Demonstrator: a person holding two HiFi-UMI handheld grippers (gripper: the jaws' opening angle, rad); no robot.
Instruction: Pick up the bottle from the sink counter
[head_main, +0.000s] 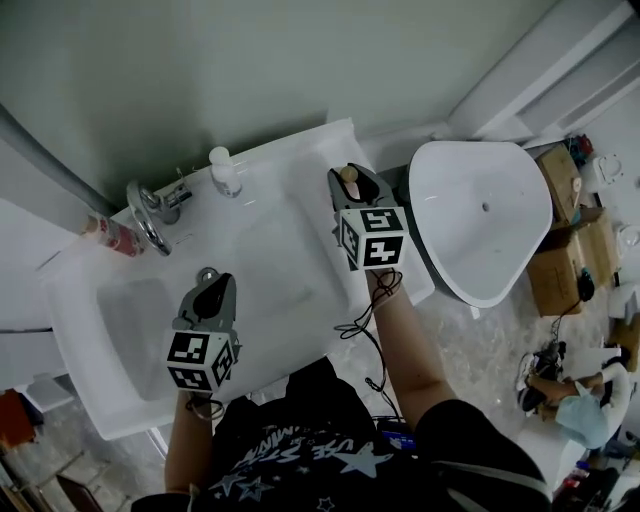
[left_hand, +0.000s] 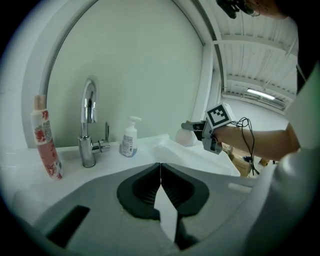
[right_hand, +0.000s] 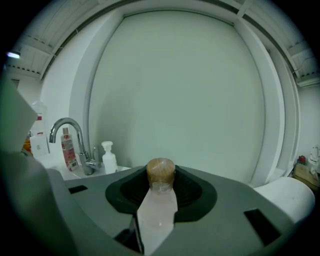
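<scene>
A small pale pink bottle with a round wooden cap stands upright between the jaws of my right gripper, which is shut on its body. In the head view the right gripper is over the right end of the white sink counter, with the cap showing between its jaws. The frames do not show whether the bottle's base touches the counter. My left gripper hangs over the basin, shut and empty. From it the right gripper and the bottle appear at the counter's far end.
A chrome faucet stands at the back of the sink, with a white pump bottle to its right and a red-labelled bottle to its left. A white oval fixture stands right of the counter, with cardboard boxes beyond.
</scene>
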